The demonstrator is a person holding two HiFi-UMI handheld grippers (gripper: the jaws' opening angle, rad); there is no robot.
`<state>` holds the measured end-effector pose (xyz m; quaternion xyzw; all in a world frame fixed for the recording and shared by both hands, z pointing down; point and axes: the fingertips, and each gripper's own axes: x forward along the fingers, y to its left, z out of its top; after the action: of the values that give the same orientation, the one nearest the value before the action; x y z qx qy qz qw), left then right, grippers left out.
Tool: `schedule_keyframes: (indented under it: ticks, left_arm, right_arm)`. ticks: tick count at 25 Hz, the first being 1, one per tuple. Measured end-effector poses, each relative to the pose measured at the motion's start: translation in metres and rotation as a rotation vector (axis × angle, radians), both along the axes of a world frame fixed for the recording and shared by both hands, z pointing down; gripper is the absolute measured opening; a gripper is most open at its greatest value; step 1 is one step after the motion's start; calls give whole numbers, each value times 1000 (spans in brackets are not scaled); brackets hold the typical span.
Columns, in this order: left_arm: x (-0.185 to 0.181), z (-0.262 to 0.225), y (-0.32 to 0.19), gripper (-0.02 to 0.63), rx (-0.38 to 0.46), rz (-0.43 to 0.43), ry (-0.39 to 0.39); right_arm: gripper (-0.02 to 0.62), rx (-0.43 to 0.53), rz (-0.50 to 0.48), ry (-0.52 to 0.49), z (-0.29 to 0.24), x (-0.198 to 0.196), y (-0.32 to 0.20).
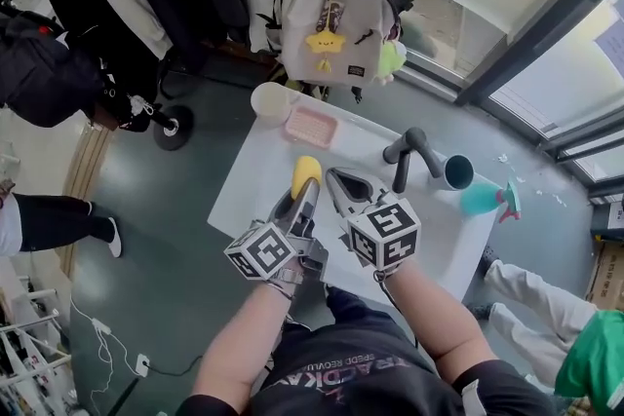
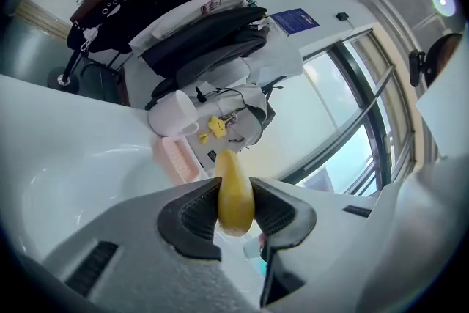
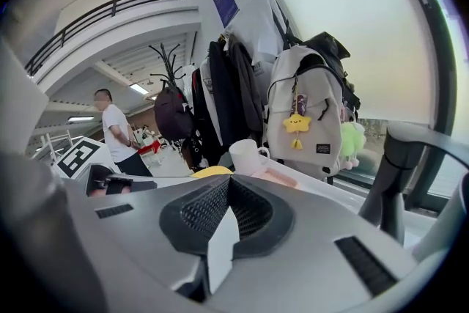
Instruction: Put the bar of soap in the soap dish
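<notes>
A yellow bar of soap point(image 1: 306, 173) is pinched between the pads of my left gripper point(image 1: 304, 193), held above the white table point(image 1: 244, 180). In the left gripper view the soap point(image 2: 234, 193) stands on edge between the jaws of the left gripper point(image 2: 236, 210). The pink soap dish point(image 1: 310, 126) lies on the table beyond it, also visible in the left gripper view as a pink soap dish point(image 2: 174, 157). My right gripper point(image 1: 343, 185) is just right of the left one, shut with nothing in it. Its closed jaws show in the right gripper view, right gripper point(image 3: 229, 212).
A white cup point(image 1: 270, 101) stands left of the dish. A dark faucet point(image 1: 408, 151), a teal-rimmed cup point(image 1: 454, 172) and a teal spray bottle point(image 1: 487, 199) are at the table's right. A backpack point(image 1: 336, 0) and coats hang behind the table. People stand around.
</notes>
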<state>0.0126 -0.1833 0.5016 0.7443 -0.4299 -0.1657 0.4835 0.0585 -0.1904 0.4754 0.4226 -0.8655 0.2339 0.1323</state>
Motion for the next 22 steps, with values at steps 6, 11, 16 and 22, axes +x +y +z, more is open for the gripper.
schedule_keyframes:
  ticks: [6, 11, 16, 22]
  left_arm:
    - [6, 23, -40, 124, -54, -49, 17]
    - [10, 45, -75, 124, -101, -69, 26]
    - [11, 60, -99, 124, -150, -86, 15]
    - [15, 74, -111, 124, -204, -88, -43]
  right_arm:
    - [11, -30, 54, 25, 20, 4, -33]
    - [11, -55, 82, 37, 38, 8, -56]
    - [11, -82, 95, 43, 53, 13, -71]
    - [11, -117, 96, 44, 71, 16, -84]
